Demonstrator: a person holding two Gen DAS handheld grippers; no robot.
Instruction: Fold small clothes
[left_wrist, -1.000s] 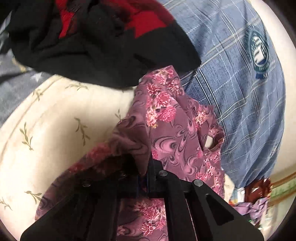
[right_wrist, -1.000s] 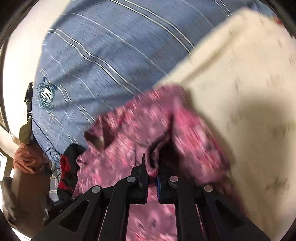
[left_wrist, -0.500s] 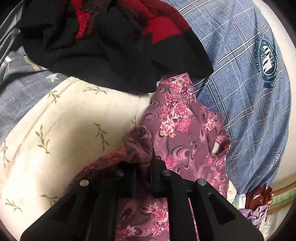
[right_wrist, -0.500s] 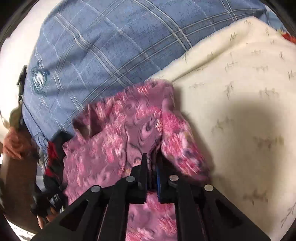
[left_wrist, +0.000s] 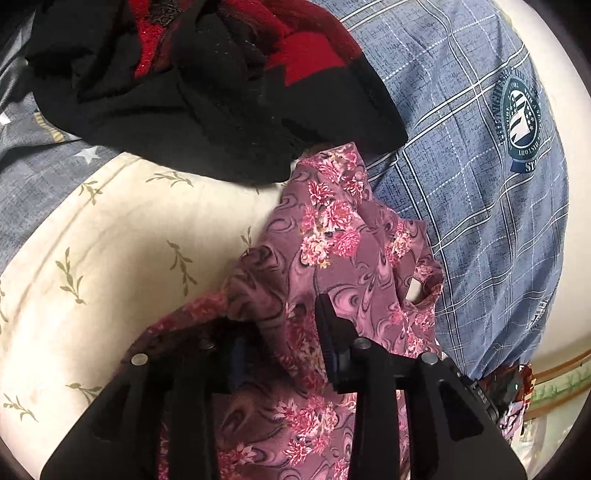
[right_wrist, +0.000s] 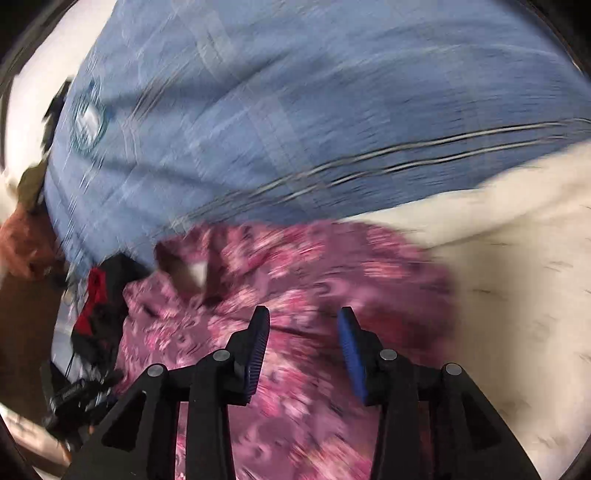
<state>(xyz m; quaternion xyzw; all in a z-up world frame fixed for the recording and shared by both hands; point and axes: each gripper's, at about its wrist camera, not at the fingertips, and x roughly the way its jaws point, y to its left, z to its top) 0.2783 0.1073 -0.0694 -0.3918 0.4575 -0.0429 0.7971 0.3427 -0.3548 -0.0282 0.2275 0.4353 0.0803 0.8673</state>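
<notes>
In the left wrist view, the left gripper (left_wrist: 280, 332) has its jaws opening over the purple floral-print fabric garment (left_wrist: 332, 236). A fold of that cloth lies in the gap and drapes over the left finger, hiding its pad, so whether that pad touches cloth cannot be told; the right pad stands clear of the fabric. The garment lies on a cream leaf-print pillow (left_wrist: 110, 240), its far tip tucked under a crumpled black-and-red knitted garment (left_wrist: 207, 85). Beside it lies a blue checked bedcover with a round crest (left_wrist: 480, 184). The garment's near end is cut off by the lower edge. A second ago these jaws were pinched shut on the fold; now they are parted and the cloth has slumped.

The right wrist view is heavily smeared by motion, so the print and edges are hard to read. The right gripper (right_wrist: 303, 321) is opening too, with nothing between its blue pads (right_wrist: 351, 343); the purple garment lies below, spread between bedcover and pillow. Earlier this gripper was clamped on a bunched edge, which now lies released.
</notes>
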